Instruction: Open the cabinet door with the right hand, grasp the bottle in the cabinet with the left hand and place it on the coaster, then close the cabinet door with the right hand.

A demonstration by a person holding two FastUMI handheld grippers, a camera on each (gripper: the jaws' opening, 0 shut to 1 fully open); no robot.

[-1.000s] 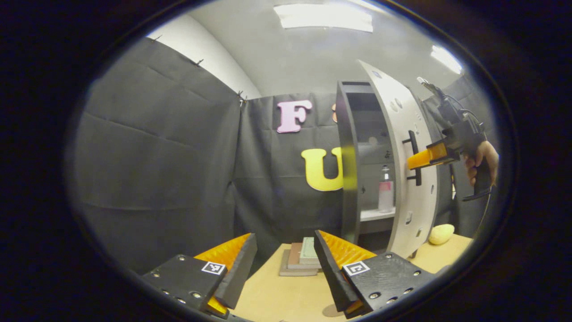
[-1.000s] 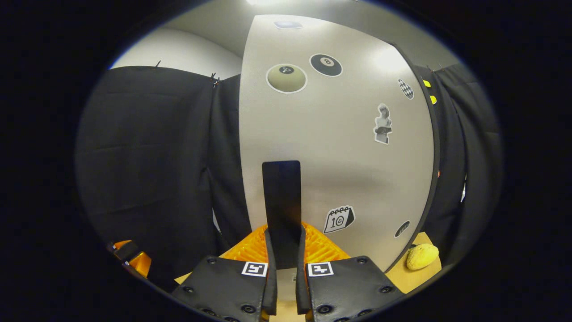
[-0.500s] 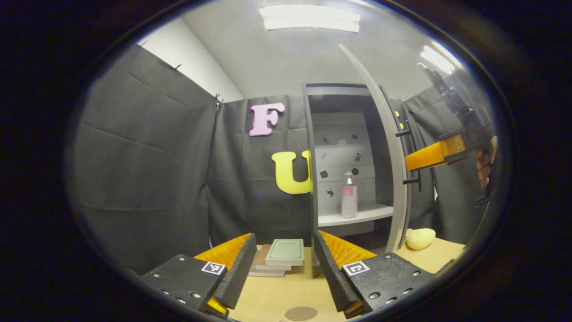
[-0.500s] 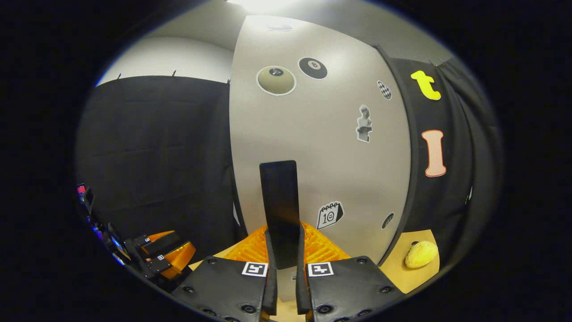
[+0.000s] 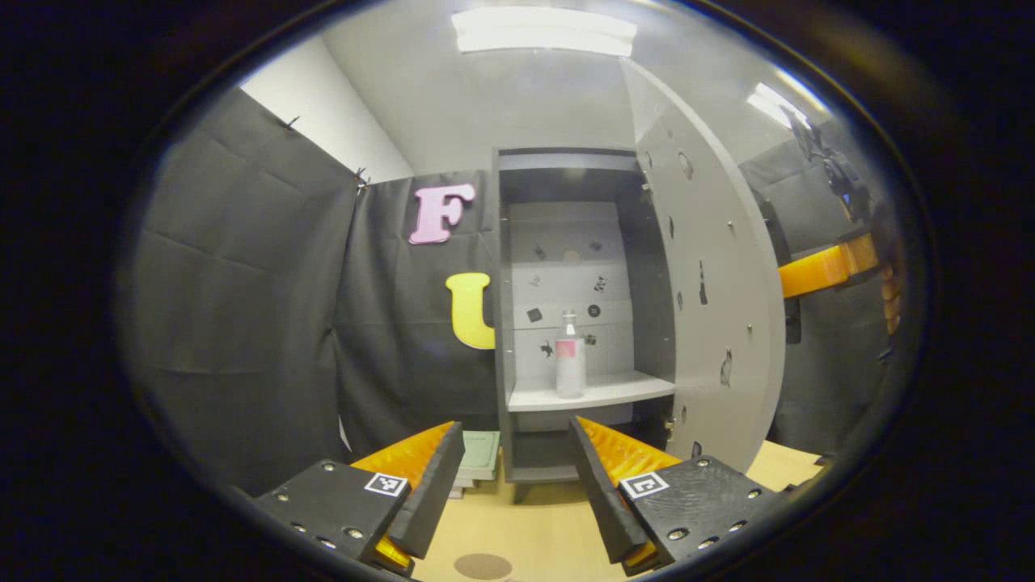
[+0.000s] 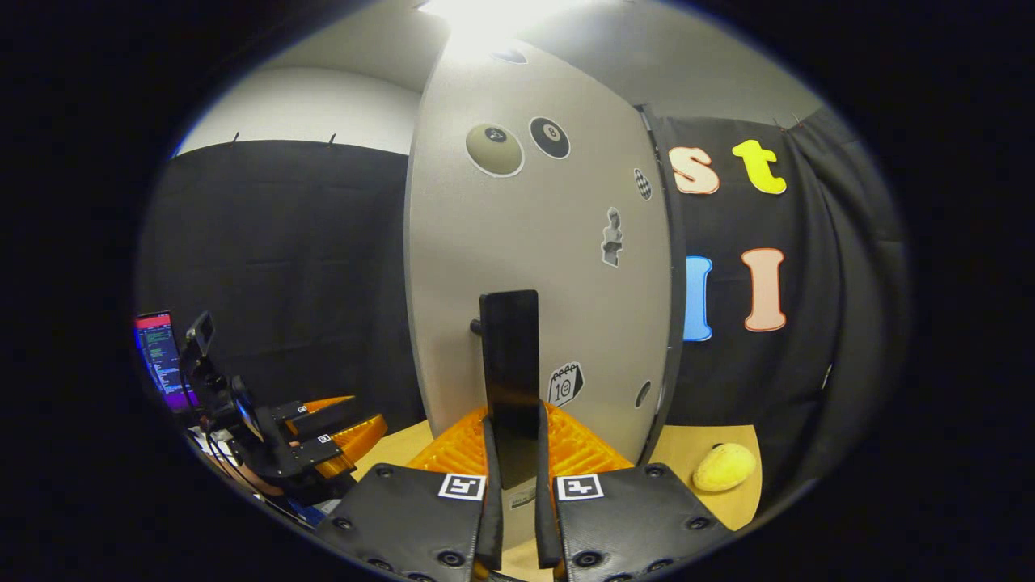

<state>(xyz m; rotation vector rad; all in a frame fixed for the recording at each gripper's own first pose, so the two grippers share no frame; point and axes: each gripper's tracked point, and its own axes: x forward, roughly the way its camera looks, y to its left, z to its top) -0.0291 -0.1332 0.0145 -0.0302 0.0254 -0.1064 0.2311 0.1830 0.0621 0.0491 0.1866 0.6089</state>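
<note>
The grey cabinet point(image 5: 505, 323) stands open, its door point(image 5: 711, 307) swung wide to the right. On its white shelf point(image 5: 594, 394) a clear bottle point(image 5: 569, 357) with a pink label stands upright. My left gripper point(image 5: 511, 477) is open, low over the table, short of the cabinet and pointing at it. A round brown coaster point(image 5: 482, 565) lies on the table below it. In the right gripper view my right gripper point(image 6: 517, 473) is shut on the door's black handle point(image 6: 509, 372). The door's outer face point(image 6: 534, 267) carries stickers. The right gripper's orange finger point(image 5: 821, 271) shows beyond the door edge.
A stack of books point(image 5: 477, 461) lies left of the cabinet base. A yellow lemon-like object point(image 6: 725, 466) sits on the wooden table point(image 6: 711, 505) right of the door. The left gripper point(image 6: 323, 440) and a lit screen point(image 6: 159, 356) appear at the far left in the right gripper view.
The door has swung much farther open with my right gripper holding its handle. The bottle and shelf have come into full view, and the left gripper now faces the cabinet.
</note>
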